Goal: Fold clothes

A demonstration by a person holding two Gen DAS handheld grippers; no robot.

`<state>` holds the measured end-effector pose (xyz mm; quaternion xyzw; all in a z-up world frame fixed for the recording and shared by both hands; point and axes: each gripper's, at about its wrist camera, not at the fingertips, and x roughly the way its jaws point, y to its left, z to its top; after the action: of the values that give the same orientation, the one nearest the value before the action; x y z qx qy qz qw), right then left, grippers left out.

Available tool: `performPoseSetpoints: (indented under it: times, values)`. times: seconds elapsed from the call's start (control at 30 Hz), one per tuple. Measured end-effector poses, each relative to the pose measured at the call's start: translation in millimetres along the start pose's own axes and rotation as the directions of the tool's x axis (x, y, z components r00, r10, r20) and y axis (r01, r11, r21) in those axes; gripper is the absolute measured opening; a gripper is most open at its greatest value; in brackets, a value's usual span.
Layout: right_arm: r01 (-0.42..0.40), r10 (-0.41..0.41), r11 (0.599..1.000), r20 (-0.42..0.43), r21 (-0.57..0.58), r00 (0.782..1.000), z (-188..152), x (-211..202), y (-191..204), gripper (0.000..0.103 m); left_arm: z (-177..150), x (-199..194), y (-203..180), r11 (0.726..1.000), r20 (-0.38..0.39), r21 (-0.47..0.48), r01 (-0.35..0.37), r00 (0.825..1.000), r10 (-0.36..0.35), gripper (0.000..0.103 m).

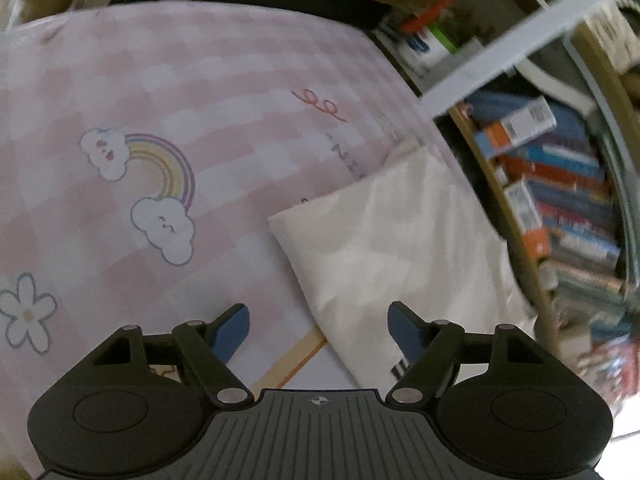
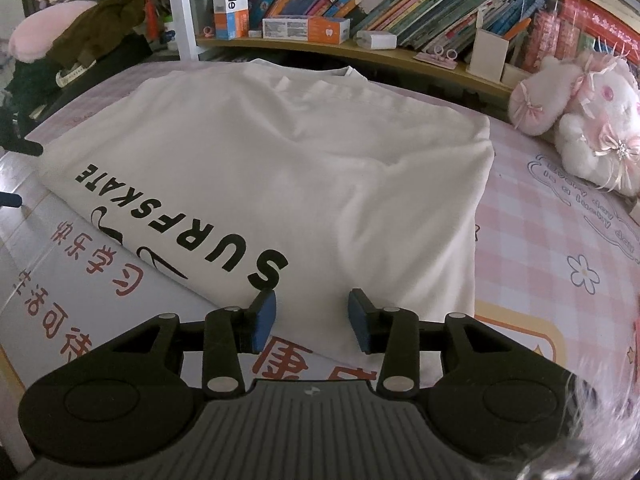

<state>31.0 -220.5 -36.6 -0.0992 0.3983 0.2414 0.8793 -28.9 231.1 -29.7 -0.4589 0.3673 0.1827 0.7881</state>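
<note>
while i look down the right wrist camera, the white t-shirt (image 2: 304, 184) fills the middle of the frame, lying folded on the pink checked sheet (image 2: 560, 248), its black "surfskate" lettering running upside down along the lower-left edge. my right gripper (image 2: 312, 318) sits at the bottom centre, its blue pads (image 2: 267, 316) partly spread with the near hem of the shirt in the gap between them; the pads stand clear of the cloth on either side, so i read it as parted and pinching nothing. under the shirt's near edge a white printed sheet (image 2: 80, 280) with red characters shows at the lower left. a bookshelf (image 2: 400, 4) crosses the top of the frame, a pink plush toy (image 2: 592, 120) sits at the right edge, and a brown plush (image 2: 100, 24) rests at the upper left.

in the left wrist camera the view is blurred, most of all on the right side. my left gripper (image 1: 319, 330) is at the bottom centre with its blue pads (image 1: 232, 330) spread wide and nothing between them. a corner of the white t-shirt (image 1: 396, 248) lies right of centre, reaching down to the right-hand pad. the pink sheet covers the left and centre, with a rainbow-and-clouds print (image 1: 148, 192) at mid left and a white flower print (image 1: 26, 312) at the lower left. books (image 1: 560, 184) smear down the right edge.
</note>
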Motion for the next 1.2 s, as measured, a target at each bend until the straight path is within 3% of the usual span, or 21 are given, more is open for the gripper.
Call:
performPoseSetpoints:
  times: [0.27, 0.53, 0.73, 0.83, 0.9, 0.97, 1.1, 1.2]
  values:
    - [0.021, -0.021, 1.0, -0.001, 0.018, 1.0, -0.3, -1.0, 4.7, 0.039, 17.1, 7.9, 23.9, 0.982, 0.011, -0.163, 0.097, 0.995, -0.096, 0.072]
    - [0.065, -0.064, 0.996, -0.028, 0.053, 0.998, 4.9, 1.1, 8.0, 0.043, 38.9, 20.3, 43.7, 0.947, -0.015, -0.259, 0.191, 0.979, -0.202, 0.068]
    - [0.093, -0.088, 0.994, -0.072, 0.062, 0.993, 11.8, 3.9, 10.2, 0.044, 47.2, 31.3, 49.9, 0.924, -0.036, -0.308, 0.225, 0.968, -0.247, 0.059]
    - [0.096, -0.09, 0.993, -0.086, 0.067, 0.992, 14.2, 5.0, 9.4, 0.045, 47.1, 31.7, 46.2, 0.936, -0.042, -0.279, 0.216, 0.971, -0.237, 0.056]
    - [0.099, -0.092, 0.992, -0.089, 0.074, 0.992, 14.3, 5.3, 9.3, 0.046, 47.0, 33.2, 43.9, 0.942, -0.047, -0.27, 0.197, 0.975, -0.218, 0.047]
    - [0.104, -0.097, 0.991, -0.087, 0.082, 0.991, 13.7, 5.6, 10.0, 0.046, 47.2, 35.5, 42.1, 0.948, -0.055, -0.264, 0.175, 0.979, -0.196, 0.028]
    - [0.11, -0.103, 0.989, -0.08, 0.094, 0.991, 12.3, 6.0, 11.4, 0.048, 48.7, 36.9, 33.3, 0.972, -0.079, -0.193, 0.133, 0.985, -0.151, 0.007]
    - [0.11, -0.102, 0.989, -0.077, 0.095, 0.992, 11.6, 6.3, 11.4, 0.048, 46.5, 11.4, 4.3, 0.969, -0.015, -0.004, 0.245, 0.969, -0.245, 0.006]
